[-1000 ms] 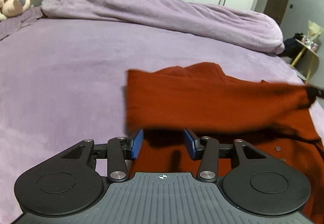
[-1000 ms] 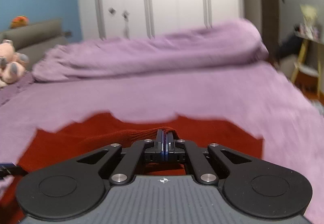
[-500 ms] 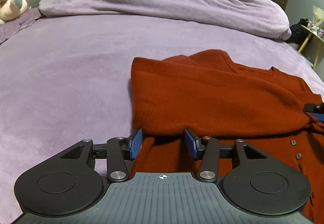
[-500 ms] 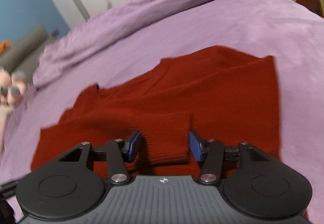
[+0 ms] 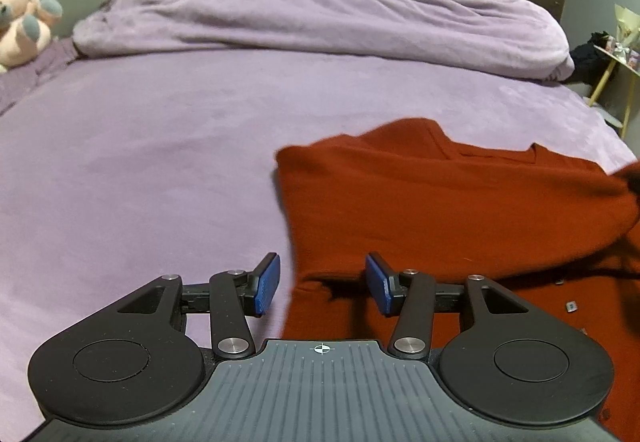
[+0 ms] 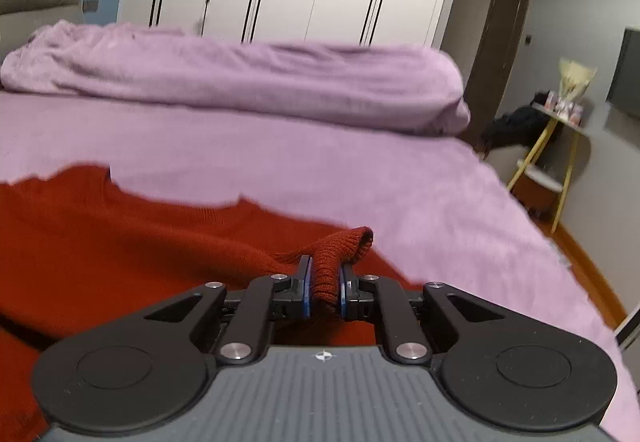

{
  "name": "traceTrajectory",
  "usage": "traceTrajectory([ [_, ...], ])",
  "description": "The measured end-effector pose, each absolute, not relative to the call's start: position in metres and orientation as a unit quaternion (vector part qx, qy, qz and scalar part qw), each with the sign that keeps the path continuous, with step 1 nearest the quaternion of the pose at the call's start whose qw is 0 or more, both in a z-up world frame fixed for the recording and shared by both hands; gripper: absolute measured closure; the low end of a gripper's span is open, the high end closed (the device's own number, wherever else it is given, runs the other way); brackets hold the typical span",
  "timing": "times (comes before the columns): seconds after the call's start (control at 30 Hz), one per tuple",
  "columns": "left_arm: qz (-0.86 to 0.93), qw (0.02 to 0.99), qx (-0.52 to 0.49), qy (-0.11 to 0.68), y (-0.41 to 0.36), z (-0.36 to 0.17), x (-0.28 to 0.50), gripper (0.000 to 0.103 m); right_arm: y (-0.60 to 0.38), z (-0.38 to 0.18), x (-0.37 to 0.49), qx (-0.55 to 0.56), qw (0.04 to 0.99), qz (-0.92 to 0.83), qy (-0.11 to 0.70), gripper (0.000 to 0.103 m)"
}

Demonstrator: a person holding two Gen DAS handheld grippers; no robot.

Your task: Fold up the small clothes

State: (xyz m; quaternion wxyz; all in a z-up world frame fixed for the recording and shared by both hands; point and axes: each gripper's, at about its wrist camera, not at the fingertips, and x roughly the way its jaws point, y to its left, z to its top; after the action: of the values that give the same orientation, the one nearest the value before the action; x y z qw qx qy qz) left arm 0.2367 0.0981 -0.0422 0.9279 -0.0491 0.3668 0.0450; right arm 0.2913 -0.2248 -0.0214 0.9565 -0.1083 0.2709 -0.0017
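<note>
A rust-red knitted cardigan (image 5: pixel 460 210) lies spread on the purple bed (image 5: pixel 160 162), toward its near right part, with one sleeve folded across the body and small dark buttons (image 5: pixel 571 307) showing along the front near the near edge. The left gripper (image 5: pixel 322 284) hovers low over the garment's left edge with its blue fingers (image 5: pixel 267 284) parted and nothing pinched between them; one finger is over bare bedding, the other over the red knit. The right gripper (image 6: pixel 323 288) has its fingers closing on the ribbed cuff (image 6: pixel 344 248) of the sleeve, which stands up between the pads and curls over past their tips. A rolled lilac duvet (image 6: pixel 240 82) lies along the far edge of the bed, and a pink plush toy (image 5: pixel 20 22) sits at the far left corner.
</note>
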Motion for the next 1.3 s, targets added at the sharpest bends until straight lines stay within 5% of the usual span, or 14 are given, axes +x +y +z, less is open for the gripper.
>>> traceTrajectory([
  [0.23, 0.054, 0.925, -0.017, 0.376, 0.085, -0.050, 0.254, 0.050, -0.232, -0.046, 0.305, -0.134, 0.940, -0.072, 0.306, 0.083],
  [0.33, 0.082, 0.925, -0.014, 0.371, 0.089, -0.041, 0.252, 0.054, -0.244, -0.033, 0.296, -0.064, 0.957, -0.053, 0.277, 0.080],
  [0.47, 0.051, 0.933, -0.057, 0.352, 0.087, -0.029, 0.255, 0.052, -0.221, -0.025, 0.296, -0.019, 0.962, 0.037, 0.271, 0.066],
  [0.7, 0.026, 0.918, -0.031, 0.395, 0.049, -0.057, 0.307, 0.052, -0.175, -0.061, 0.323, -0.106, 0.943, 0.043, 0.313, 0.084],
  [1.3, 0.037, 0.920, 0.044, 0.387, 0.013, -0.070, 0.354, 0.046, -0.215, -0.058, 0.334, -0.125, 0.950, 0.001, 0.287, 0.080],
])
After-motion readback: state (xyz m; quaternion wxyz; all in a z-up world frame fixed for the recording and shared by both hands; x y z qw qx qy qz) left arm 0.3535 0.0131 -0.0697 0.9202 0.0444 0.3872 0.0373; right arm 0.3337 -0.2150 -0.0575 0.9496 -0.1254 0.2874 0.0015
